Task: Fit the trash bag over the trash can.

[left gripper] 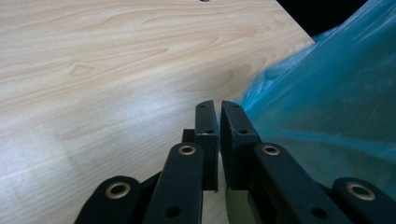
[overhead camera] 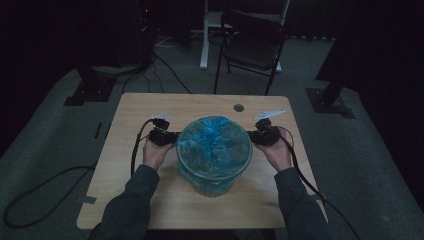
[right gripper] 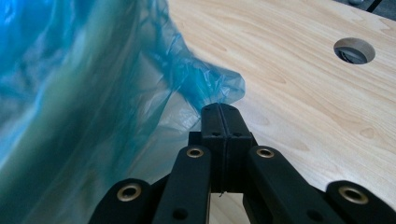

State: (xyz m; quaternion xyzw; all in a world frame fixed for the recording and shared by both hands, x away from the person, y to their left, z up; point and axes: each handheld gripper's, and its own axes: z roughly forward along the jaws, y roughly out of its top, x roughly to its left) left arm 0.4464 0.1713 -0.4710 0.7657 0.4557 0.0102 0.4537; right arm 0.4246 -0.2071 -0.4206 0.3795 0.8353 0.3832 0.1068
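A bin (overhead camera: 214, 172) lined with a blue bag (overhead camera: 214, 142) is seen mid-table (overhead camera: 150, 102). The bag's edge is pinched by the clenched right gripper (right gripper: 219, 109); the left gripper (left gripper: 219, 105) is held slightly parted beside the film. If pulled unevenly, the thin plastic could be torn or slipped loose.

Blue-bagged bin (overhead camera: 214, 155) upright, mid-table.

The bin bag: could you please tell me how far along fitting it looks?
Done: the blue bag lines the bin, folded over its rim. In hand: the right gripper pinches the bag's edge; the left gripper, nearly shut, sits beside the bag. Left: releasing, and perhaps smoothing the overhang.
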